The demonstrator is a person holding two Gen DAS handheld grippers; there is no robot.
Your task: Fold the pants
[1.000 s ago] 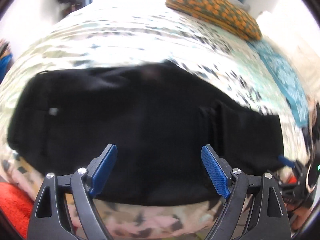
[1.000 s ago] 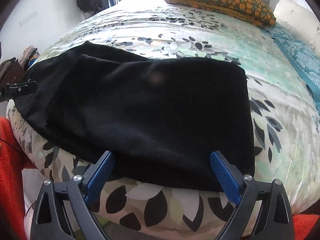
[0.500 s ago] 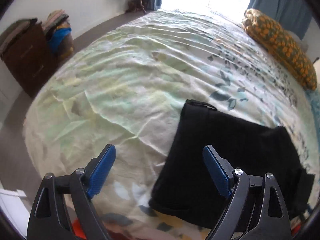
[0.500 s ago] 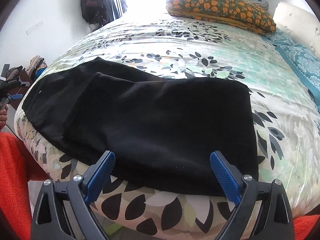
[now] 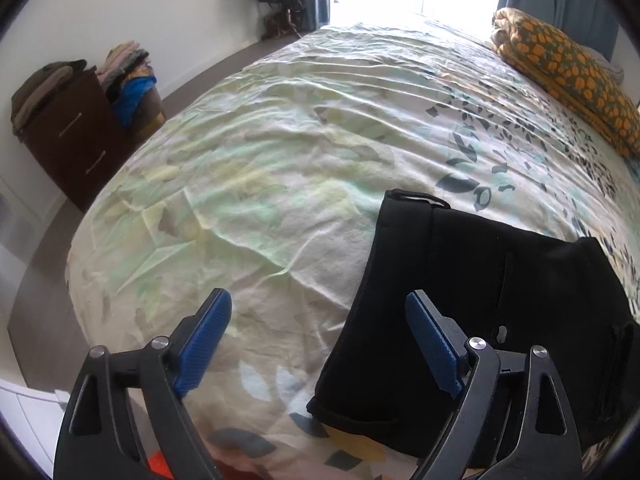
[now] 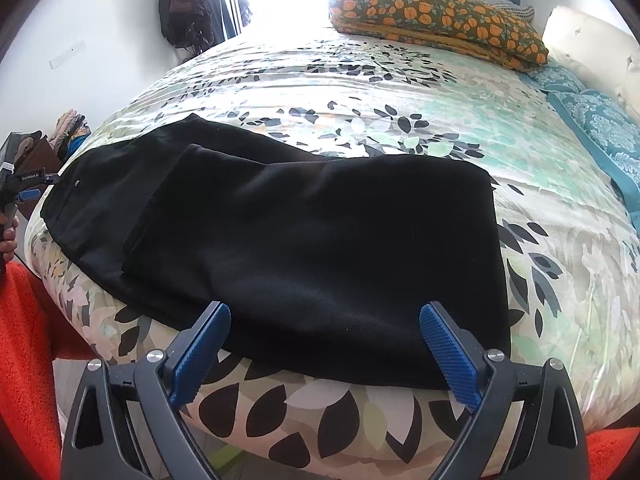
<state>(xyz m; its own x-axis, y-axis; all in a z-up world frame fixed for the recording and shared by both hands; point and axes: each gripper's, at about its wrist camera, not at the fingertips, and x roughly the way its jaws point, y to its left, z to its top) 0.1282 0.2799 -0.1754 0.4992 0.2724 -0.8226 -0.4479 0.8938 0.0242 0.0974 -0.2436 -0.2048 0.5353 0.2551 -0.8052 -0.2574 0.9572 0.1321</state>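
Black pants [image 6: 304, 236] lie folded lengthwise across the near edge of the bed, with the legs doubled back over the upper part. My right gripper [image 6: 324, 309] hovers open just above their near hem, nothing between its blue pads [image 6: 448, 354]. In the left wrist view the waistband end of the pants [image 5: 472, 300] fills the lower right. My left gripper [image 5: 317, 298] is open over that end's left edge, its right pad [image 5: 434, 346] above the cloth and its left pad above the bedspread. The left gripper [image 6: 28, 186] also shows at the far left of the right wrist view, in a hand [image 6: 8, 238].
The bed carries a leaf-print bedspread [image 5: 280, 152]. A folded orange-flowered blanket [image 6: 436, 28] and teal pillows [image 6: 592, 120] lie at its far end. A dark wooden drawer unit [image 5: 76, 140] with piled clothes stands by the wall on the left. A red rug [image 6: 24, 344] covers the floor below.
The left gripper swung left from above the middle of the pants to their waistband end, then held still. The right gripper barely moved. Both stayed open.
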